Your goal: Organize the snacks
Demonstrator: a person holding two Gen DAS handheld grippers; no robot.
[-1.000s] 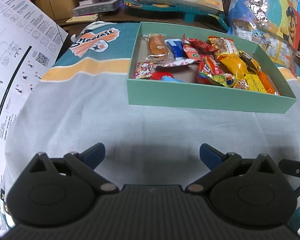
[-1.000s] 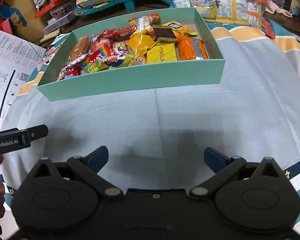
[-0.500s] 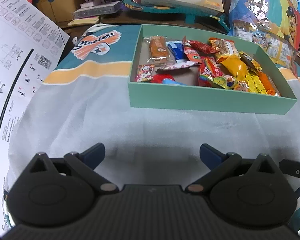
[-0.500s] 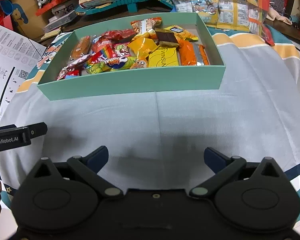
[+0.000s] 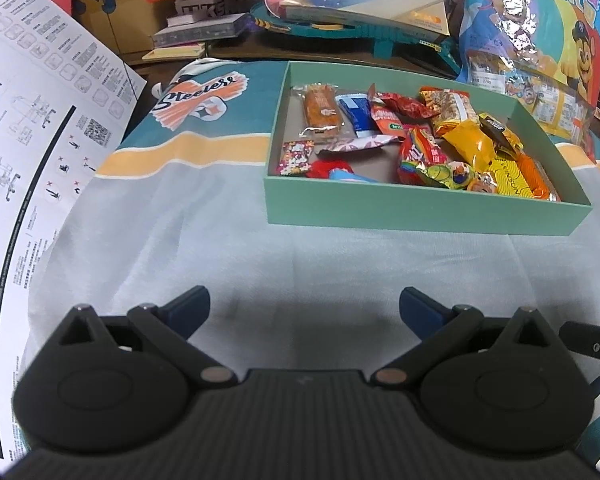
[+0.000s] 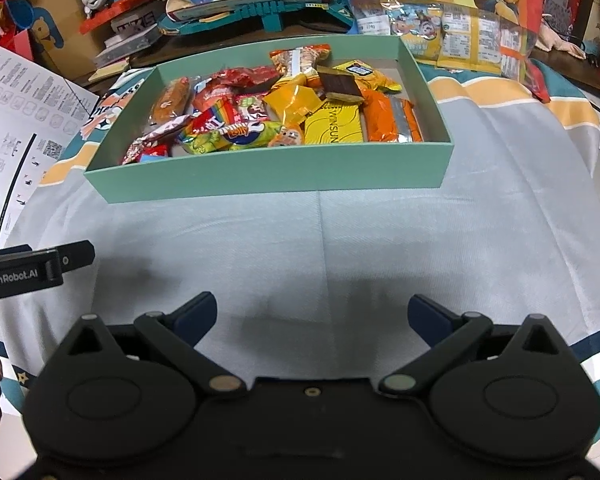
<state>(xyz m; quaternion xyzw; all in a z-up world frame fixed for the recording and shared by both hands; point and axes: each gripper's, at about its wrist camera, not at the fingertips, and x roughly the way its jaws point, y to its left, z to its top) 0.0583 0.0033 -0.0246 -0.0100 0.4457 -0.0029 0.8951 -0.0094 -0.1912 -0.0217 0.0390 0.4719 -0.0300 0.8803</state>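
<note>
While toys and big shiny bags crowd the back of the room, a soft cloth (image 5: 188, 216) covers the worktop, pale grey with yellow and teal stripes. A big white paper sheet (image 5: 28, 128) with tiny print lies on the left. On the cloth sits a flat green box (image 6: 268, 176) made of card, with straight low walls. It is full of snacks (image 6: 284, 116) in crinkly wrappers, red, yellow and orange, all piled close together. The left tongs (image 5: 304, 304) hang over bare cloth near the box, spread wide and holding nothing. The right tongs (image 6: 311, 311) do the same, wide apart with nothing between the blue tips.
</note>
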